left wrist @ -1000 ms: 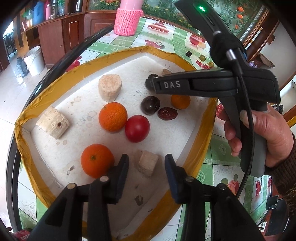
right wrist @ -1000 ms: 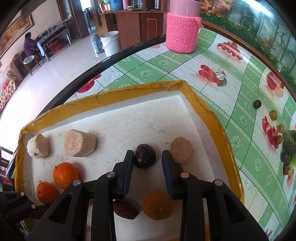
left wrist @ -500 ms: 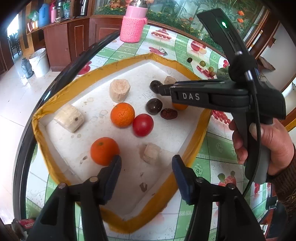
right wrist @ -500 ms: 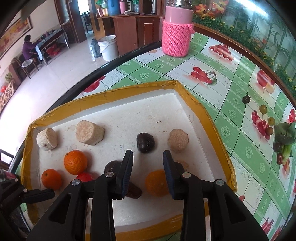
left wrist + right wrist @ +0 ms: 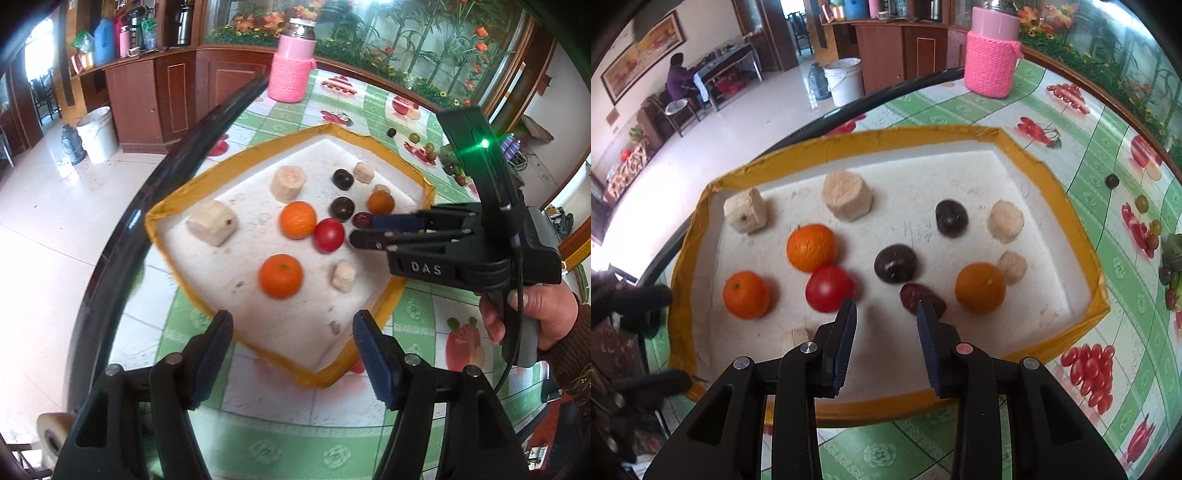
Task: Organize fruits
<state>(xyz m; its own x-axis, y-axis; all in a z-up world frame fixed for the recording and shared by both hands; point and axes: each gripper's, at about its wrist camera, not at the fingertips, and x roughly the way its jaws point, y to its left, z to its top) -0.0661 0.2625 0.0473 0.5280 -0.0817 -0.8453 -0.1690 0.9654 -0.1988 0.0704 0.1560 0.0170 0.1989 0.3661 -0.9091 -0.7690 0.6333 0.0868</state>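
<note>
Surface: I'm looking at a round surface (image 5: 1082, 122) wearing a green-and-white cloth printed with fruit, a dark rim running round its edge.
Tray: a white foam tray (image 5: 1049, 177) with yellow taped edges is sitting directly on the cloth.
Jar: a pink jar in a knitted sleeve (image 5: 991, 61) is standing upright near the far edge, well apart from the tray.
Loose fruit: I'm seeing a few small dark and green fruits (image 5: 1112, 180) lying on the cloth beyond the tray.

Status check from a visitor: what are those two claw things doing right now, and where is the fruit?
Left gripper open, jaws just widened, nothing between. Right gripper open, narrow gap, empty. Fruit loose in yellow-edged tray: three oranges, tomato, dark fruits. Nothing blocking.
</note>
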